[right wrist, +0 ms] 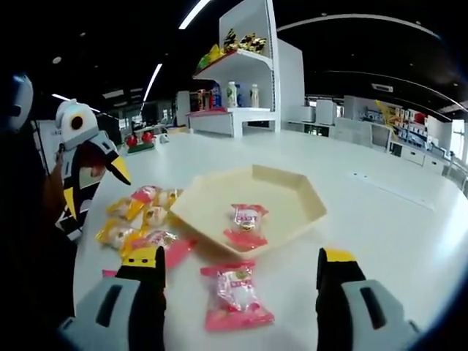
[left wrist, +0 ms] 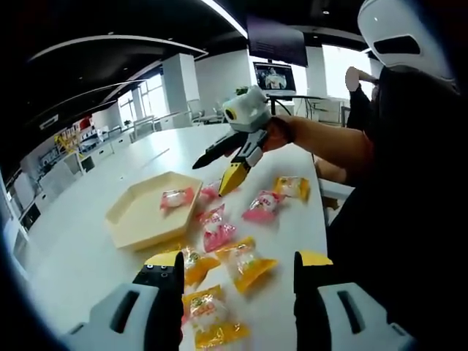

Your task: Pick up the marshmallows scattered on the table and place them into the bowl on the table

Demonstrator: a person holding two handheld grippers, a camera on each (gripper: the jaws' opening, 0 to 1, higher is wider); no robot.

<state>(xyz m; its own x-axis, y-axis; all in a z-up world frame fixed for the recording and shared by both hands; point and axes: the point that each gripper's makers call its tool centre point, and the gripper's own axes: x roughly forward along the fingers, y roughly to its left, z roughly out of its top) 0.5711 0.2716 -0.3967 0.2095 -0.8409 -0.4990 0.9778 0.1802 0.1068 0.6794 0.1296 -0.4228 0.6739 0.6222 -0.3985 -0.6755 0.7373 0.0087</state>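
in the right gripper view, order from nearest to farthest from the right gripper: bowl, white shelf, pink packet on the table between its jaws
1. pink packet, on the table between the open jaws
2. bowl, just beyond it, holding another packet
3. white shelf, far back across the table

The marshmallows [right wrist: 238, 294] lie in glossy, crinkled plastic wrappers, pink and yellow [left wrist: 248, 265], on a smooth white counter [right wrist: 380, 219] with a faint sheen, beside a matt cream hexagonal bowl [right wrist: 303, 197] that looks like plastic, while the tongs [right wrist: 238, 289] show matt black plastic tipped in yellow.
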